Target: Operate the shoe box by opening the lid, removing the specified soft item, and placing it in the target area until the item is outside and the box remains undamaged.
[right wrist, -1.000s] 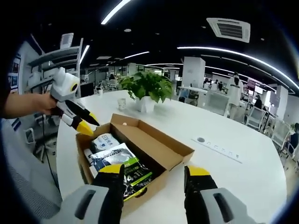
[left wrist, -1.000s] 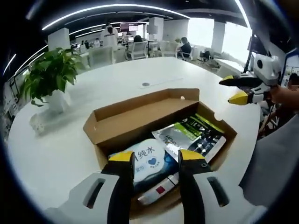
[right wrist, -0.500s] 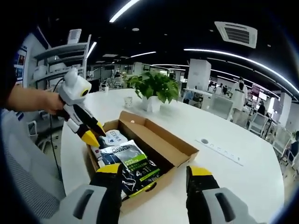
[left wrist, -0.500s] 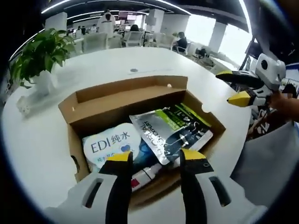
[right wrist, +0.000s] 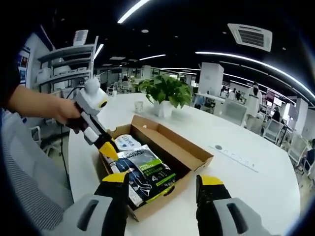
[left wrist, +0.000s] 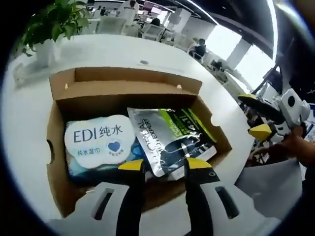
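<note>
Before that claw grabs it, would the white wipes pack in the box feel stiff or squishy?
Probably squishy: the wipes pack has rounded, pillowy edges. Its glossy film looks slippery. It likely sags if the left claw pinches one corner.

the shoe box (left wrist: 123,91) sits on the worktop (left wrist: 22,128); inside, the wipes pack (left wrist: 98,142) lies left of the pouch (left wrist: 170,137); a potted plant (left wrist: 51,24) stands behind.

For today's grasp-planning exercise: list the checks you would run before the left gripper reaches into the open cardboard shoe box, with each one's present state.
1. Brown cardboard shoe box lid open: ok.
2. White-and-blue soft wet-wipes pack unobstructed: not ok, the silver-and-green foil pouch overlaps its edge.
3. Left gripper open: ok.
4. Left gripper lined up on wipes: cannot tell.
5. Right gripper open, outside the box: ok.
6. Box walls undamaged: ok where visible.
</note>
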`<state>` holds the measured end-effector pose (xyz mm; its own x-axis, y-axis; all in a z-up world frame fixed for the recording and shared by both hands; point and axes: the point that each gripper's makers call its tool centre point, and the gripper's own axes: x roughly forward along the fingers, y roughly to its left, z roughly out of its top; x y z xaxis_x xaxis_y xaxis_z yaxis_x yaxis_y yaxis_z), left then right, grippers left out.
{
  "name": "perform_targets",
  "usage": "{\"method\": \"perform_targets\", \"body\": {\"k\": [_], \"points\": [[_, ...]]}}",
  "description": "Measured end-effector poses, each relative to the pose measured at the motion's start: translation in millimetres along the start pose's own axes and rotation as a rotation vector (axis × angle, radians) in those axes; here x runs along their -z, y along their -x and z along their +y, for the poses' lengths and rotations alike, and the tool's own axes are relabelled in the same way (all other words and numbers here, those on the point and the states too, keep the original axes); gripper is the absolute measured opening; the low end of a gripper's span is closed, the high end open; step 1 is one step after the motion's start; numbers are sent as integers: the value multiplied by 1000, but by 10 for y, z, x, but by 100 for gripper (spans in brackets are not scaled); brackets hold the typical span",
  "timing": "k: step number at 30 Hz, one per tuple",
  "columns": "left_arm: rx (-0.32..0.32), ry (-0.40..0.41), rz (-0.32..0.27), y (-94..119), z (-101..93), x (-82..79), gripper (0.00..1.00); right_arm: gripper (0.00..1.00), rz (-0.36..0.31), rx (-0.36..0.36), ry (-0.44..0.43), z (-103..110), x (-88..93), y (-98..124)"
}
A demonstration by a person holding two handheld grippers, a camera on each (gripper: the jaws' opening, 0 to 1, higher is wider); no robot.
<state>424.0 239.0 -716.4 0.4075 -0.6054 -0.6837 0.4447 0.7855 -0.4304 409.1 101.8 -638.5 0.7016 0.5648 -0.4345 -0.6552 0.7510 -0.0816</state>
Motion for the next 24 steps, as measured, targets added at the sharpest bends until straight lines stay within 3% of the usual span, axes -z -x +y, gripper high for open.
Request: {"method": "perform_targets", "body": {"k": [6, 13, 16, 24], "points": [[-12, -10, 18, -31, 25, 35, 17, 52, 2, -11, 9, 53, 12, -2], [-8, 21, 6, -47, 41, 22, 13, 52, 10, -29, 18, 97, 67, -37], [-19, 22, -5, -42, 65, -9, 5, 52, 14, -37, 24, 109, 85, -56], [-3, 52, -4, -22, 35, -38, 2, 51, 19, -47, 37, 113, 98, -89]]}}
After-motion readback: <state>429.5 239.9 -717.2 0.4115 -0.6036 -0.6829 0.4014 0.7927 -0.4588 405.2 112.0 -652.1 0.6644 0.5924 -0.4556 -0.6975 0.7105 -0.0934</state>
